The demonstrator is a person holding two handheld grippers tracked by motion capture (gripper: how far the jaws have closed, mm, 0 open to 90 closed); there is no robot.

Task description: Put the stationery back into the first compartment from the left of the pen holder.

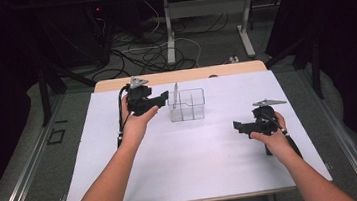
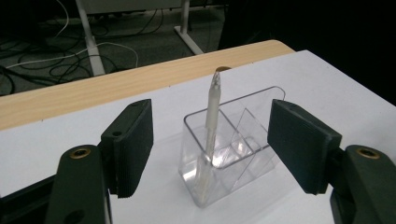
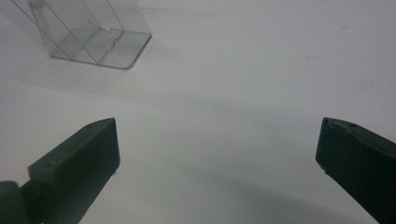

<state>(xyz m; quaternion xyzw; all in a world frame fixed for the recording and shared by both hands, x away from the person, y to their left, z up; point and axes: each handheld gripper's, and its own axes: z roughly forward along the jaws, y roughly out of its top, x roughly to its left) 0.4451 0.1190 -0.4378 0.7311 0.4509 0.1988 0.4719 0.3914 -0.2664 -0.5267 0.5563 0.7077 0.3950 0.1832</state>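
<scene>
**Pen dropped in the holder, left tool backing off**

White sheeting covers the counter (image 1: 192, 154), dark floor and cables beyond. Nearest, the right tool (image 1: 239, 125) idles, jaws spread wide over bare surface. Farther, the left tool (image 1: 164, 98) has jaws spread and empty, just beside the clear holder (image 2: 233, 144). A pen (image 2: 212, 116) leans upright in its near corner compartment; the other compartments look empty. Placing seems done; next, withdraw without tipping it.

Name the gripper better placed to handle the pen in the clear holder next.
Left. The left gripper is open right beside the clear holder and its pen; the right gripper sits farther away.
</scene>
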